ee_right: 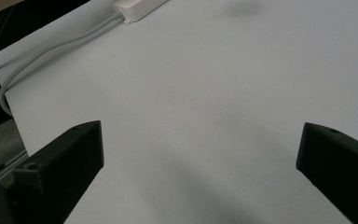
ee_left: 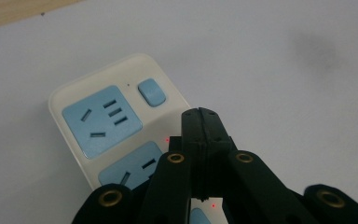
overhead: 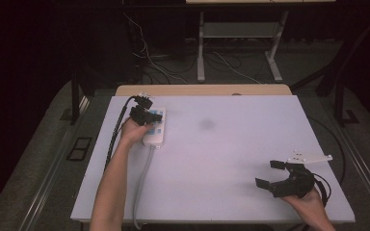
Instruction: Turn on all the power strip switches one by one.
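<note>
A white power strip [overhead: 155, 129] with light blue sockets [ee_left: 101, 119] and a blue switch [ee_left: 151, 91] lies on the white table at the left. My left gripper [overhead: 150, 114] hovers over the strip, its two black jaws pressed together with nothing between them; its tip [ee_left: 199, 113] sits just over the strip's right edge, below the switch. Near the table's front right corner my right gripper [overhead: 270, 173] rests low over bare table, jaws spread wide and empty. The strip's far end [ee_right: 137, 7] and its grey cord [ee_right: 51, 51] appear in the right gripper view.
The strip's grey cord [overhead: 142, 185] runs toward the table's front edge. A faint dark smudge [overhead: 206, 124] marks the table [overhead: 231, 159] middle. A black cable [overhead: 115, 132] trails from the left gripper off the left edge. Desk legs and cables stand on the floor behind.
</note>
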`<control>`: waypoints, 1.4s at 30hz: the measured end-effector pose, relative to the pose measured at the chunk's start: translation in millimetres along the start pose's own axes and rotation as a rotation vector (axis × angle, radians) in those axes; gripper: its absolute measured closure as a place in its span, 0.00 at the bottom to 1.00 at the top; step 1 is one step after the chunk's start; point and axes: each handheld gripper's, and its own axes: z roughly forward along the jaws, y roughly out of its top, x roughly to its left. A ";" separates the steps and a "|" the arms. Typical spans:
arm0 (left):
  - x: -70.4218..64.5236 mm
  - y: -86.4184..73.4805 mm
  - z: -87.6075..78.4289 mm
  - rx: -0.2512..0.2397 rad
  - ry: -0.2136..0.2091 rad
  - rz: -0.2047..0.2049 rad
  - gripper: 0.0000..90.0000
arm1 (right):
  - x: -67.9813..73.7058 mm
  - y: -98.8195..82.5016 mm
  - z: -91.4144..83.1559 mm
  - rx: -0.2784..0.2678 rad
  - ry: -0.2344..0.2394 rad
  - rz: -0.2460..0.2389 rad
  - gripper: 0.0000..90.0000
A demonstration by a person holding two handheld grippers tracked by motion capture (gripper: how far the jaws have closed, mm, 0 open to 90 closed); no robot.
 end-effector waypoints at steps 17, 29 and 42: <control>4.5 24.2 -14.0 -0.008 0.021 0.024 0.99 | 0.3 -0.4 0.3 0.004 -0.001 0.001 0.01; 14.8 34.7 -7.0 -0.019 0.033 0.001 0.99 | -0.3 -0.9 -1.2 -0.005 -0.009 0.009 0.01; 18.0 30.8 8.0 -0.015 0.067 -0.031 0.99 | -0.3 -0.6 -2.6 -0.012 -0.008 0.007 0.00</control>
